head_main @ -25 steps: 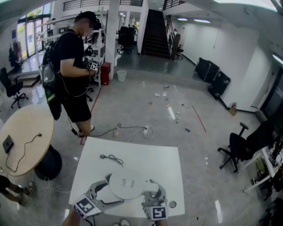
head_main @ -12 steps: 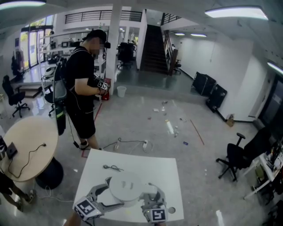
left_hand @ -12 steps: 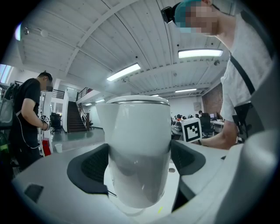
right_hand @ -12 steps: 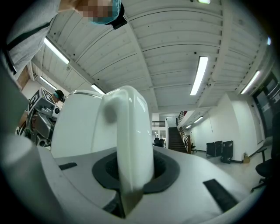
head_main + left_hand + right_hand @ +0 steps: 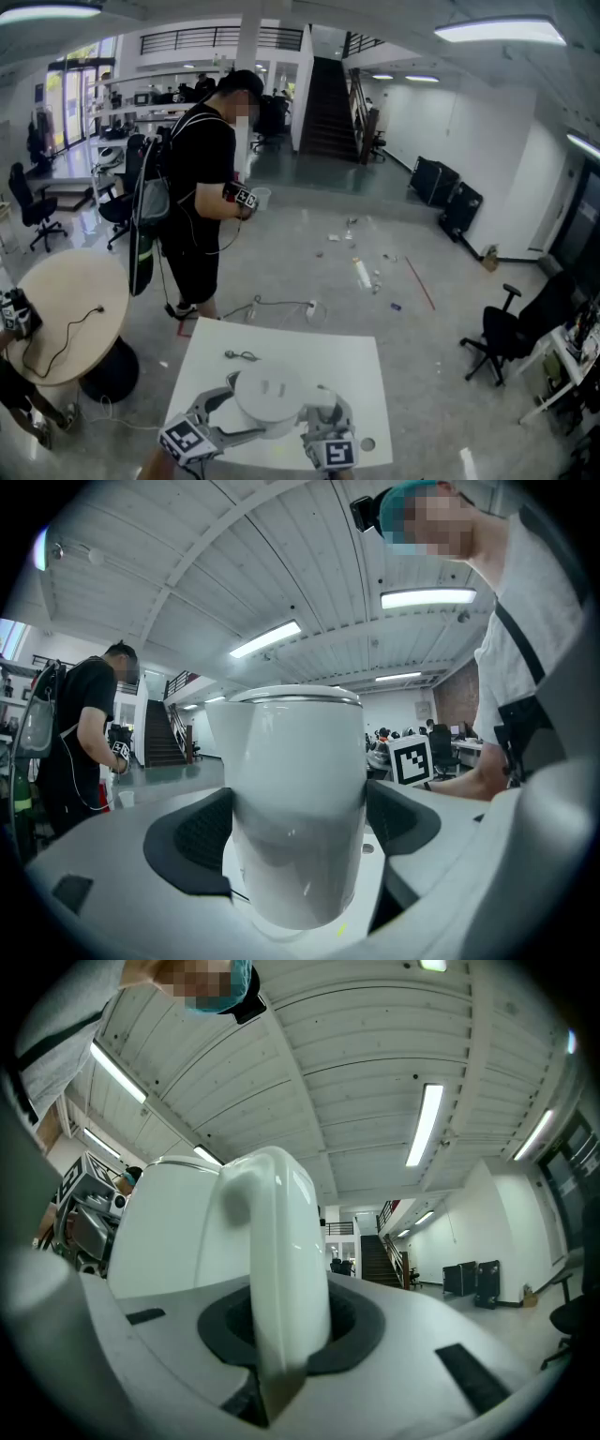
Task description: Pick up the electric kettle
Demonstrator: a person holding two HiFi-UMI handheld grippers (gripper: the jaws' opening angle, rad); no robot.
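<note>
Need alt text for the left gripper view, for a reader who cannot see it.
A white electric kettle fills the centre, its body clamped between the two dark padded jaws of the left tool. Behind it at left, a person in black stands near a staircase under ceiling strip lights.

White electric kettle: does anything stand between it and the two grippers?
Nothing visible does. The left gripper grips the white plastic electric kettle by its round body; the right gripper clamps its handle.

kettle (image 5: pixel 270 396) over near part of table (image 5: pixel 323 354), left gripper (image 5: pixel 228 410) at its left, right gripper (image 5: pixel 328 412) at its right. cable (image 5: pixel 241 355) on table behind kettle. person (image 5: pixel 199 192) beyond table, round table (image 5: pixel 67 298) left.
</note>
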